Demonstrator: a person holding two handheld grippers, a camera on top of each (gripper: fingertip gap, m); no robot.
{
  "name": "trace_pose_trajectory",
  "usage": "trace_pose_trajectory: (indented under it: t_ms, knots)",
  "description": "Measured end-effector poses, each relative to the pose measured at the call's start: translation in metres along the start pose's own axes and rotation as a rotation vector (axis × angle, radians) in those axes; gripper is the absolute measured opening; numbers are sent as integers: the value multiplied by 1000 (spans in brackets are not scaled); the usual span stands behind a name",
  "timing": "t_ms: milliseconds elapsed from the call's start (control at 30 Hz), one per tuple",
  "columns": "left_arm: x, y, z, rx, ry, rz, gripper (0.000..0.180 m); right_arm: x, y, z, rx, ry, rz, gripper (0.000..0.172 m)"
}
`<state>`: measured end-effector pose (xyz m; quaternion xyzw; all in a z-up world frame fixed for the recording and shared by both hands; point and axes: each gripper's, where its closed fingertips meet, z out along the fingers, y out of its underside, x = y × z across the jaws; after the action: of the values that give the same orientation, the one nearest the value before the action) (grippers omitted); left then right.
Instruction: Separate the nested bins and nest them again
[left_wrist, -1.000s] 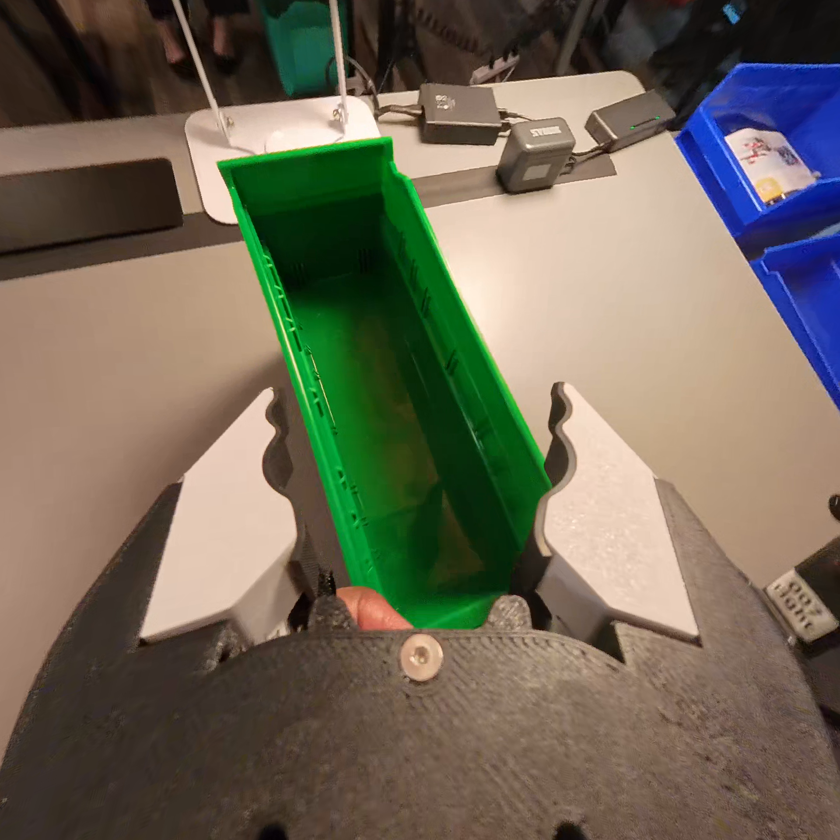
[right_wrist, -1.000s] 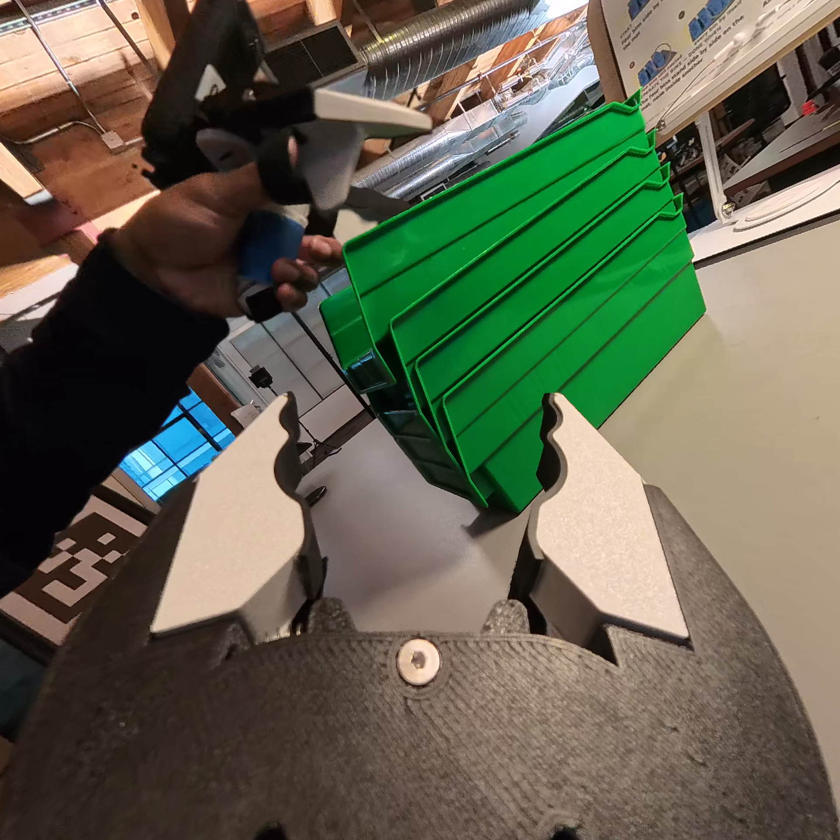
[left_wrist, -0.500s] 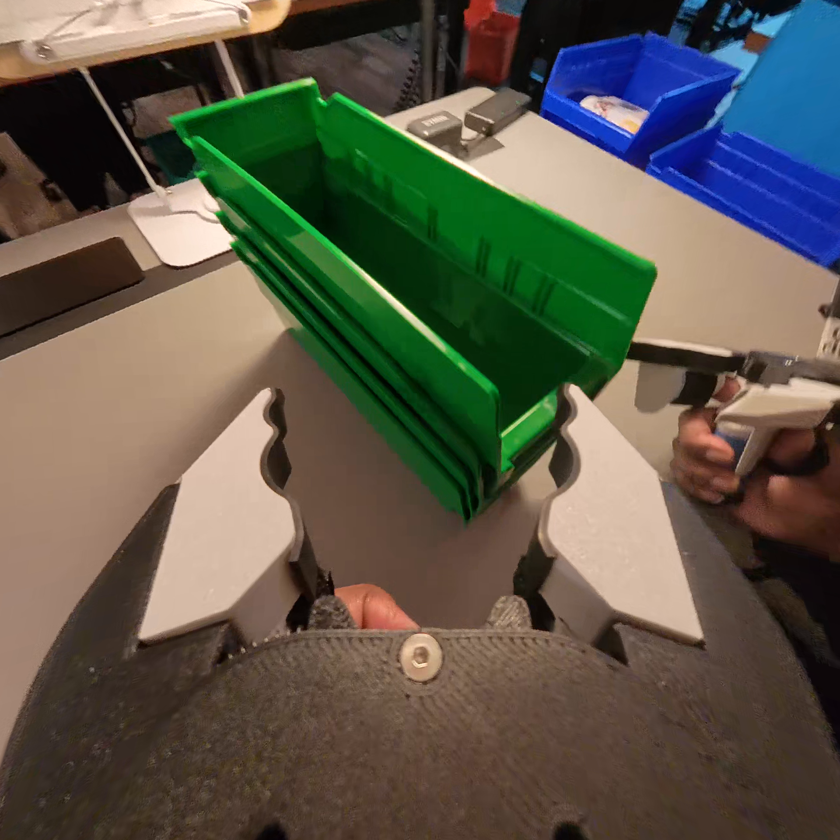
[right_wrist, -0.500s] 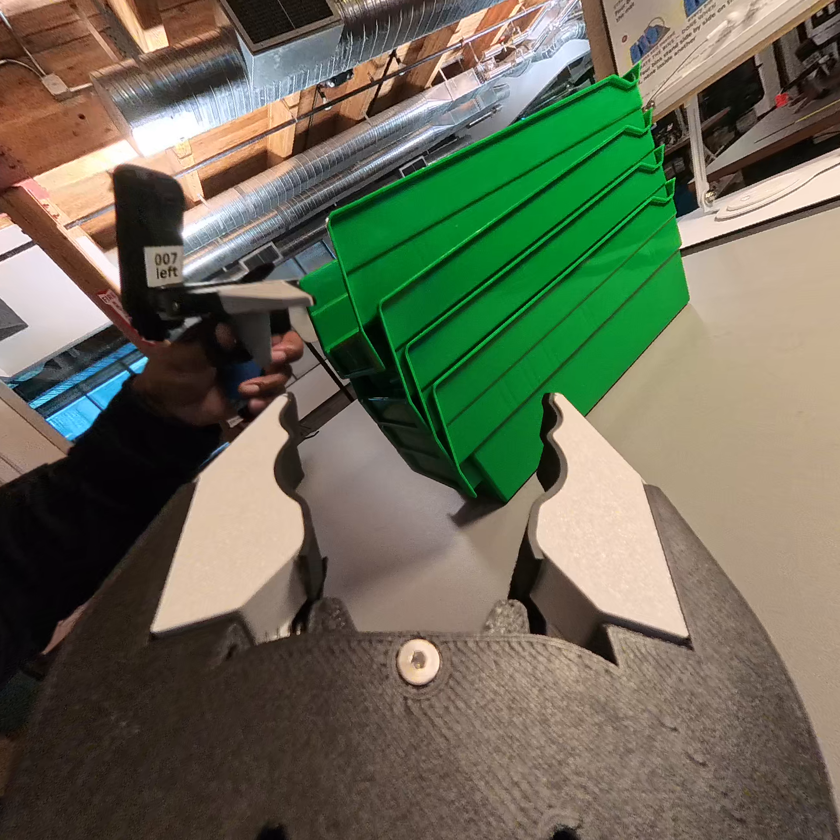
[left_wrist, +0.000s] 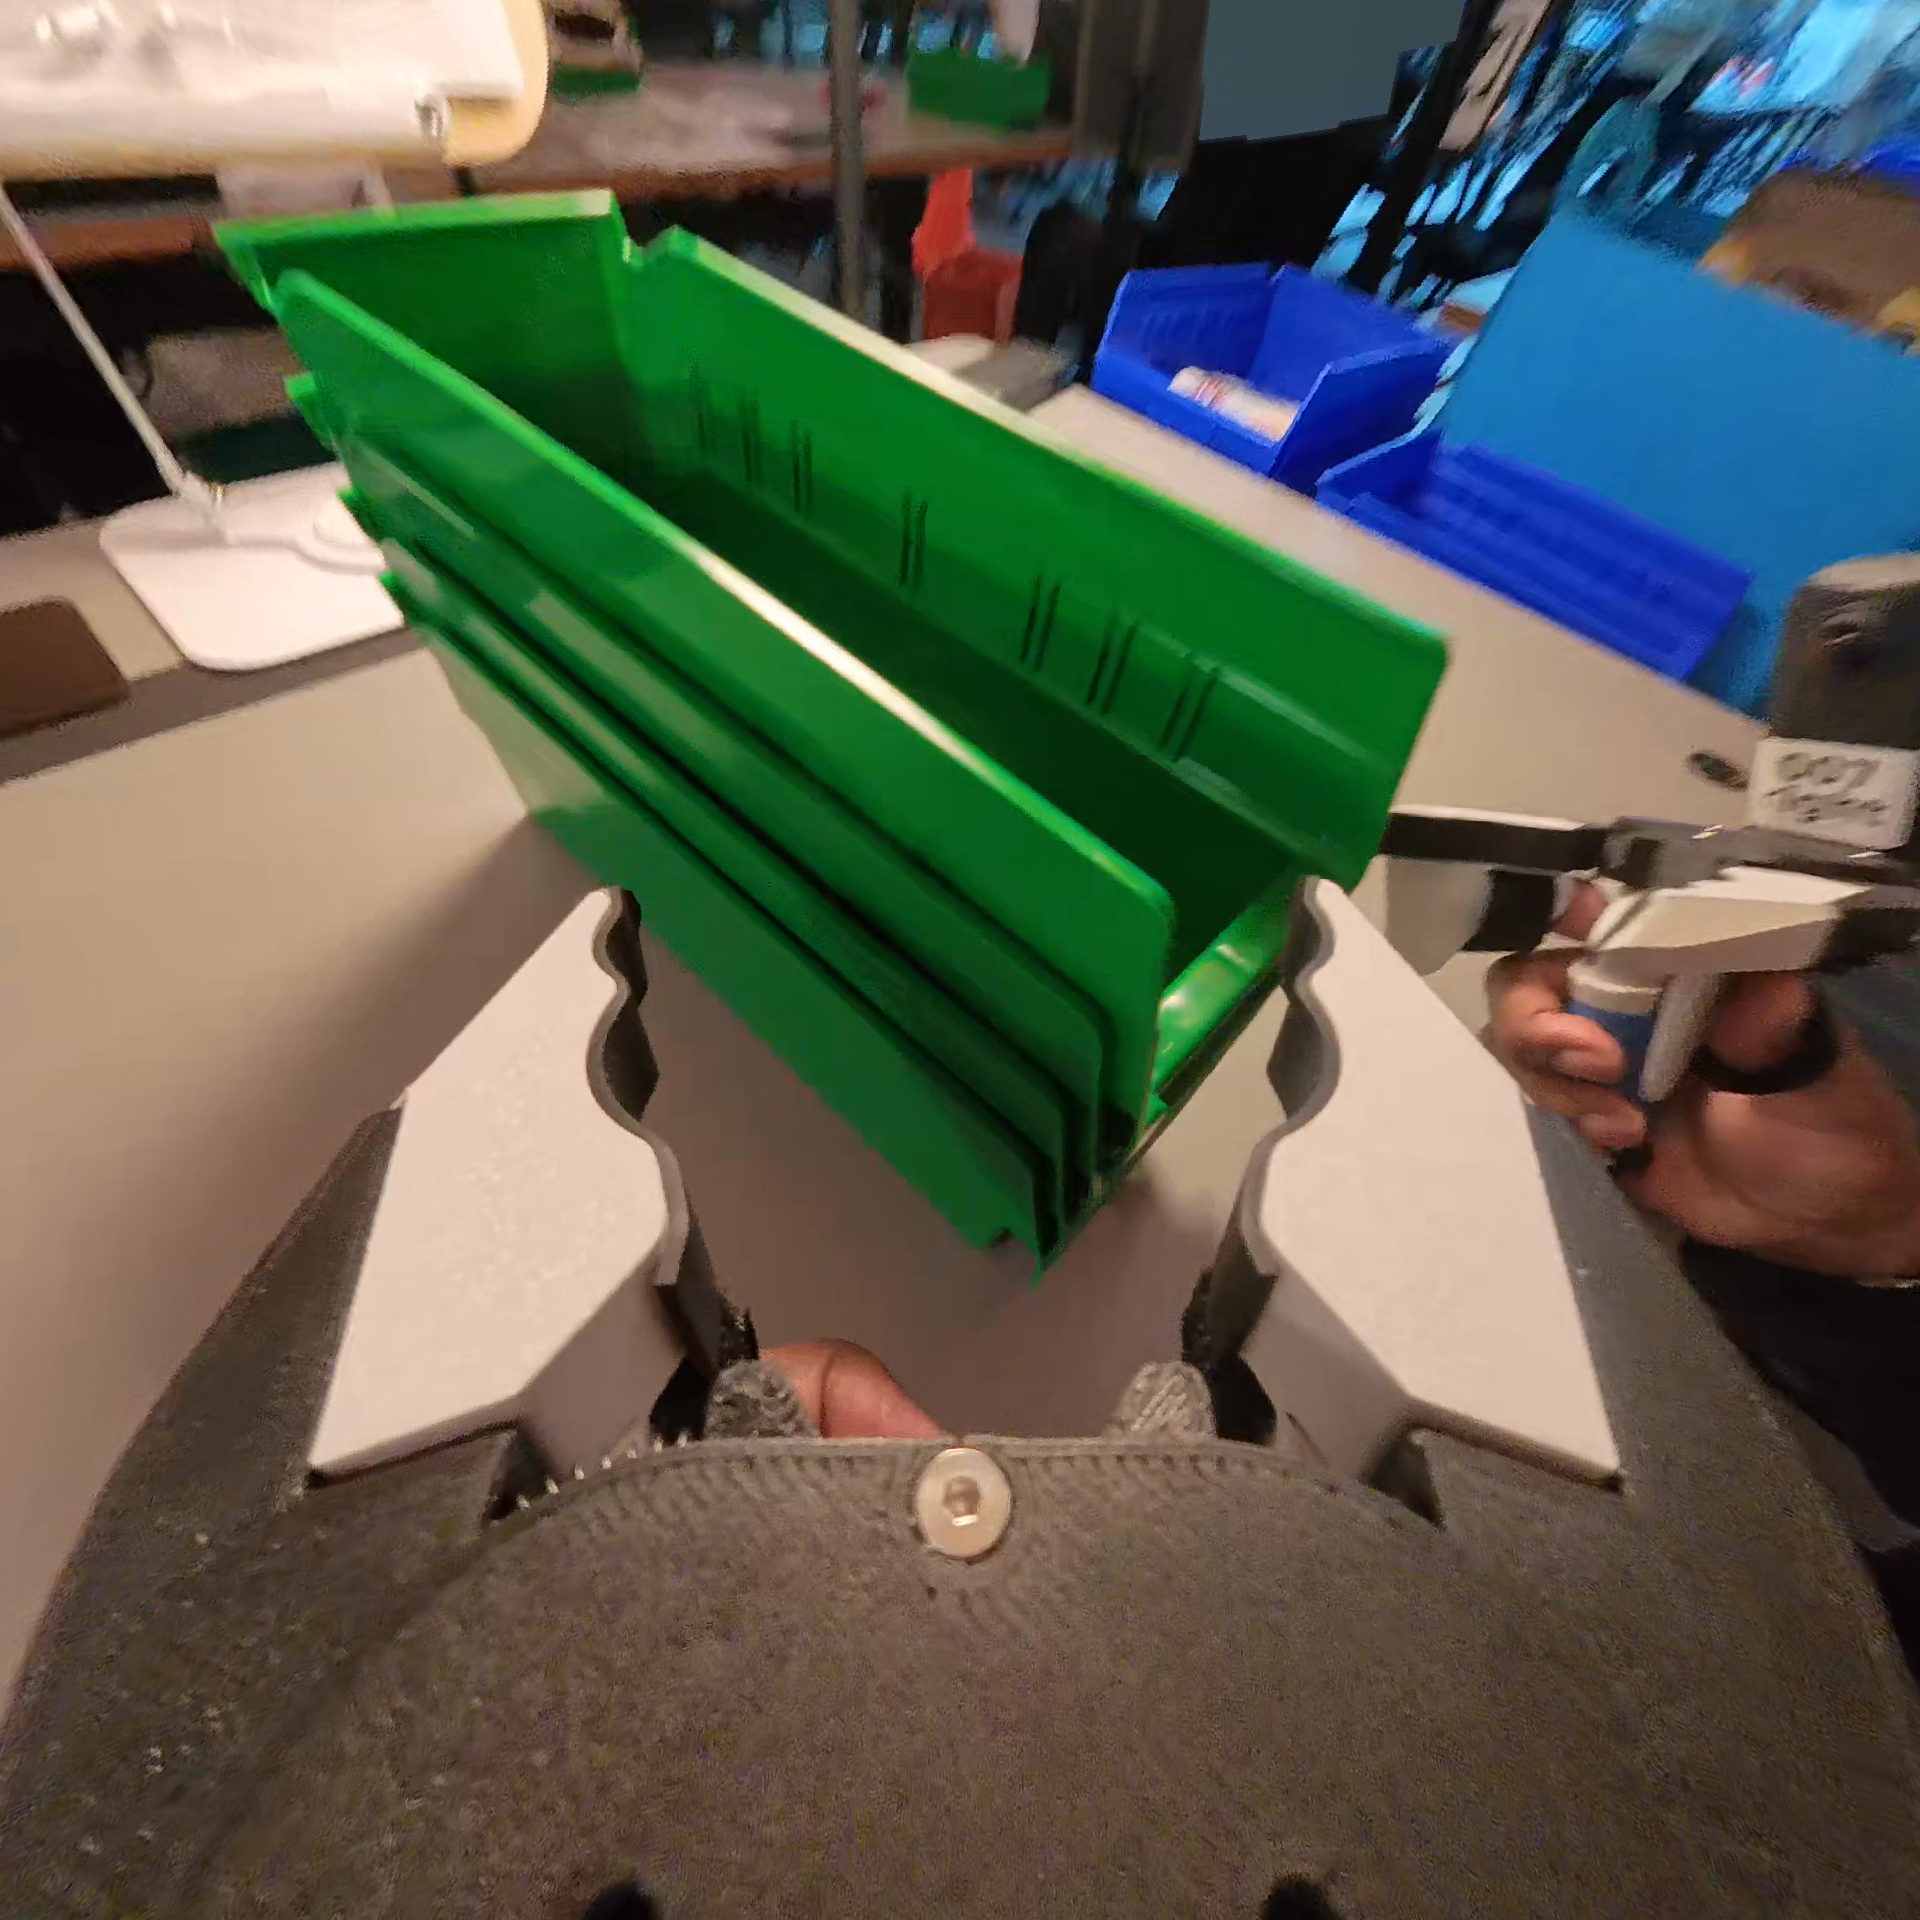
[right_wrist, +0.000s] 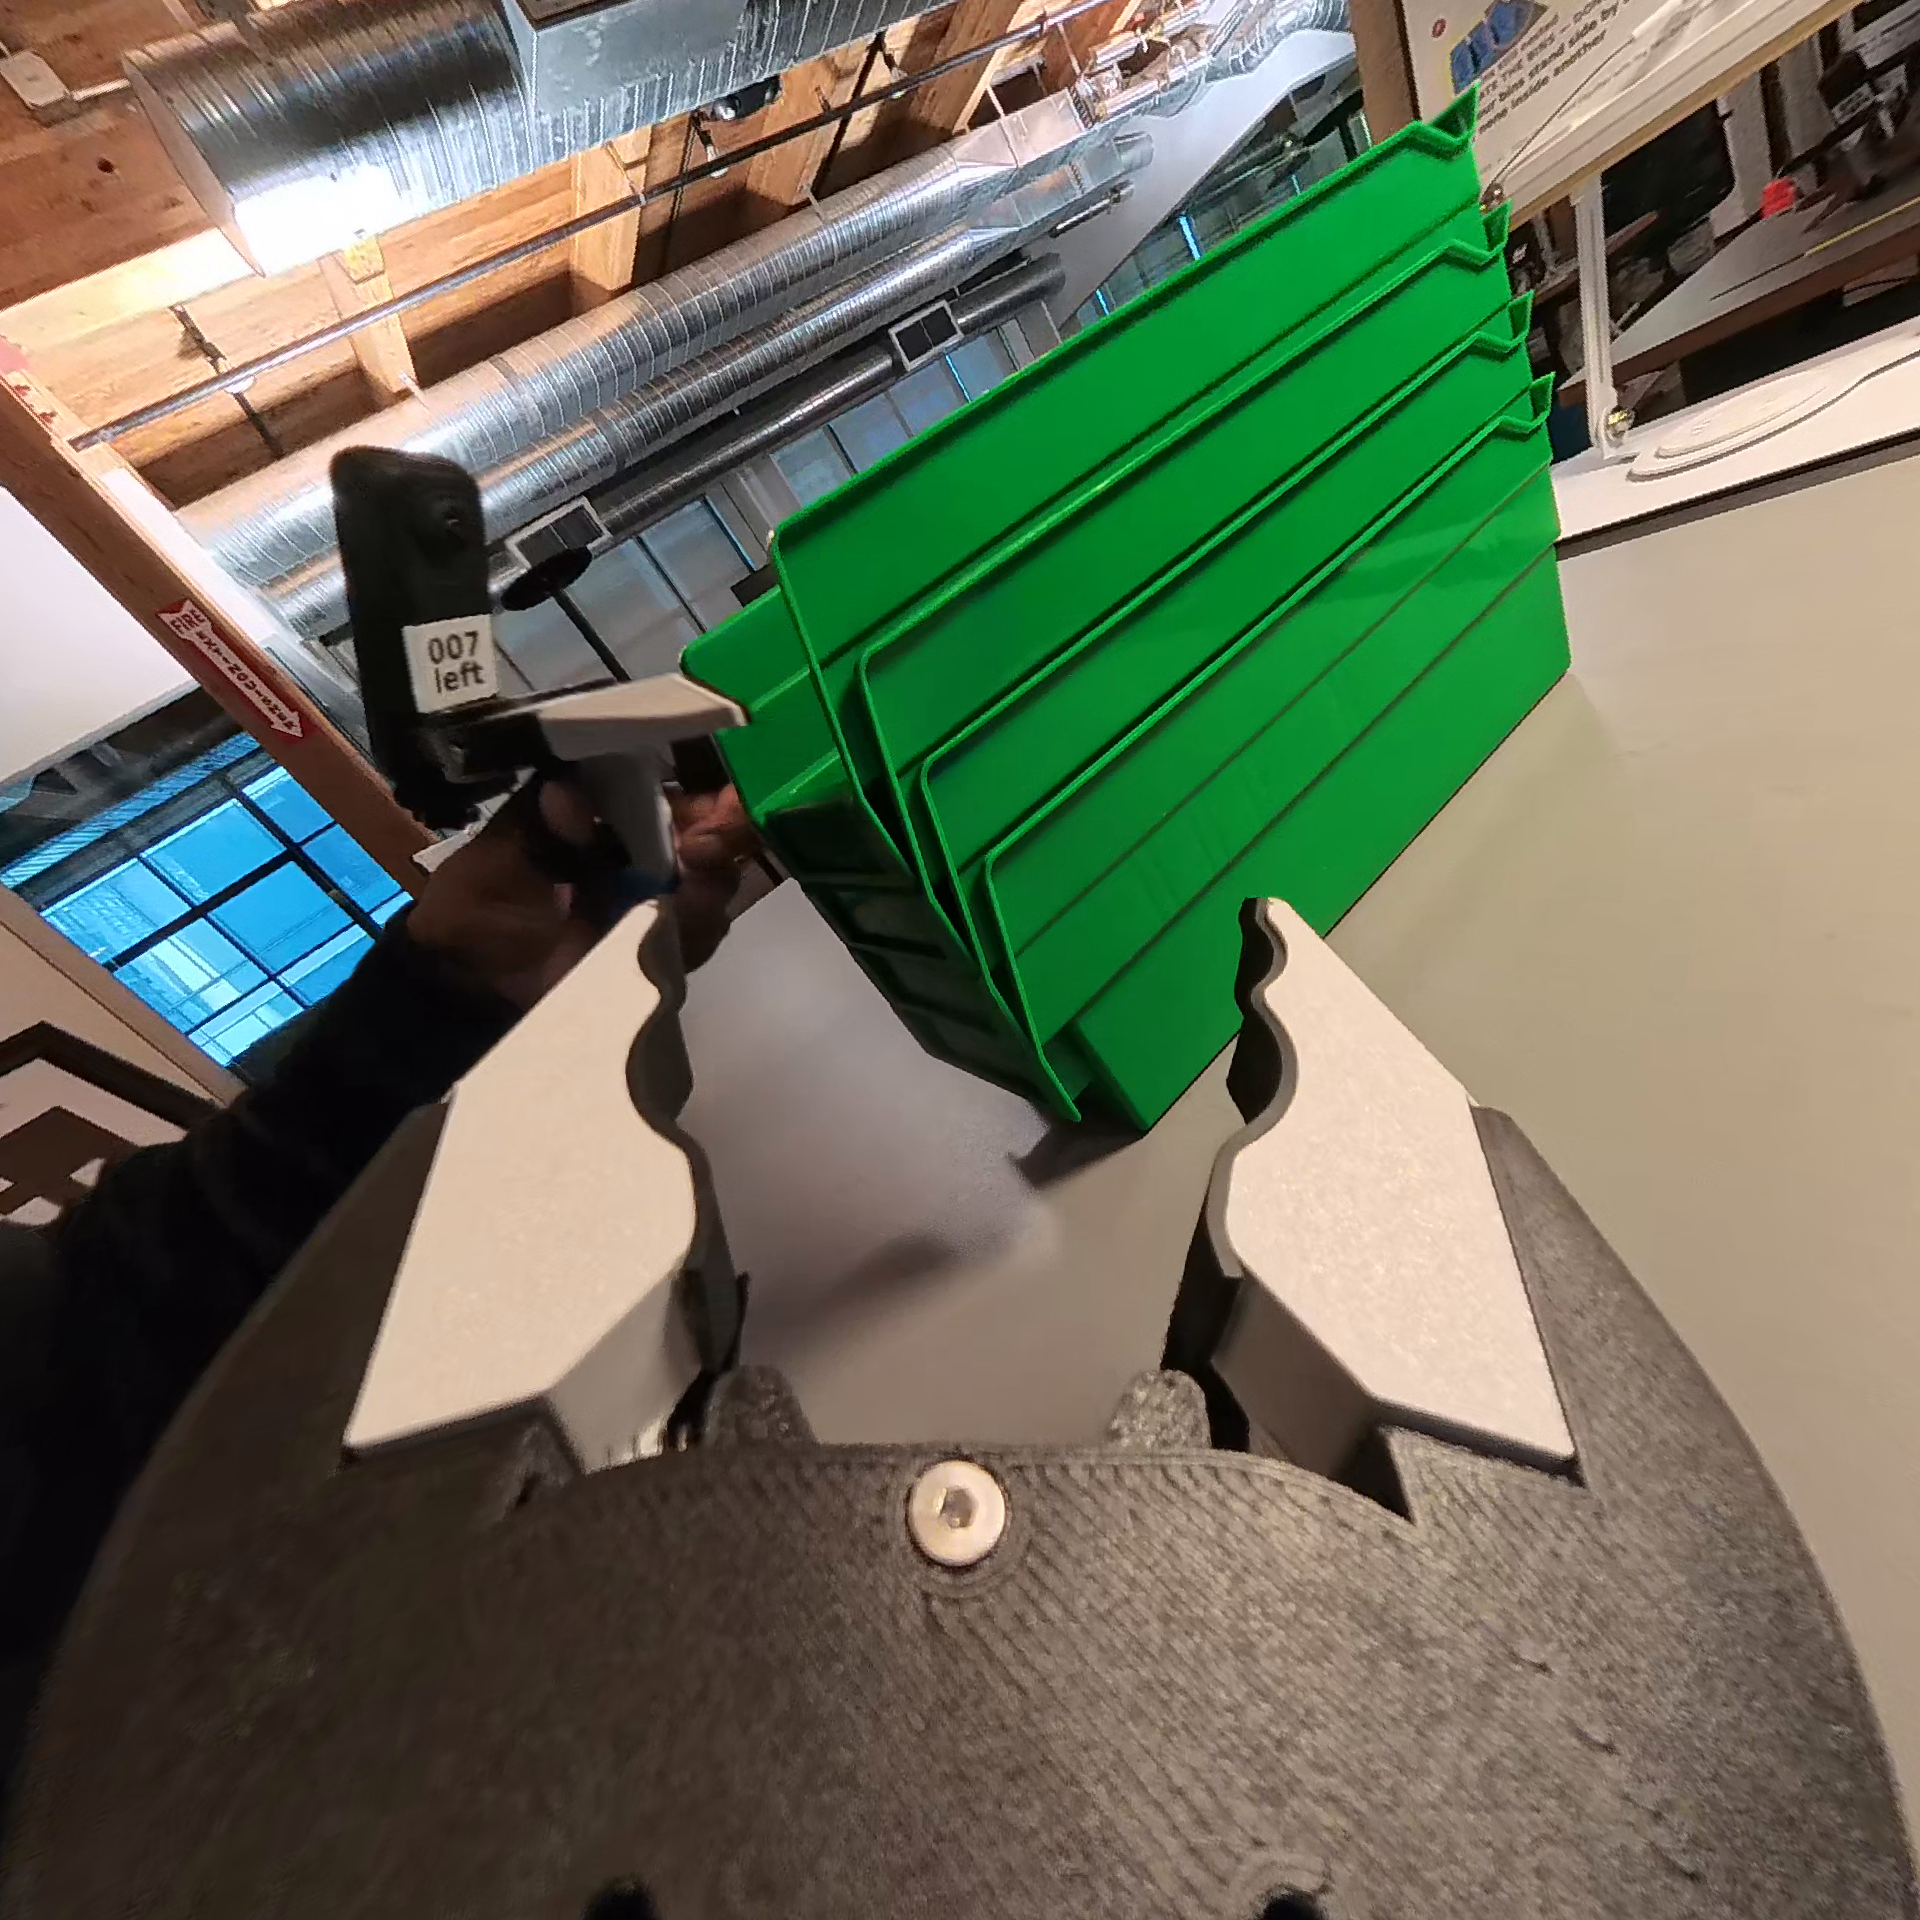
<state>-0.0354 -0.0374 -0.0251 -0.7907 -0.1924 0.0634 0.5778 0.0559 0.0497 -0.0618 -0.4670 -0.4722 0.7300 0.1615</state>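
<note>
The left gripper (left_wrist: 961, 935) had swung off the top bin toward the front of the nested green bins (right_wrist: 1195, 665) on the grey table (right_wrist: 1714, 831); both grippers gaped empty — a lopsided pinch risked dragging several together; the right gripper (right_wrist: 961, 935) hovered beside.

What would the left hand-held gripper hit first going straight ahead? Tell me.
Probably the near end of the nested green bins: the left hand-held gripper points at it with fingers spread wide and nothing between. How far off it stands is unclear.
</note>
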Motion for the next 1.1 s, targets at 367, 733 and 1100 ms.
trace_pose_trajectory:
  t_ms: [367,733,1100]
  knots:
    - [-122,-39,-30,390,-86,-204,118,11,6,7,-57,13,69,108]
    - [-218,14,51,273,-229,-164,109,20,-67,35,-255,202,87,137]
    - [-210,35,49,174,-195,-280,109,36,-87,131,-841,564,-68,158]
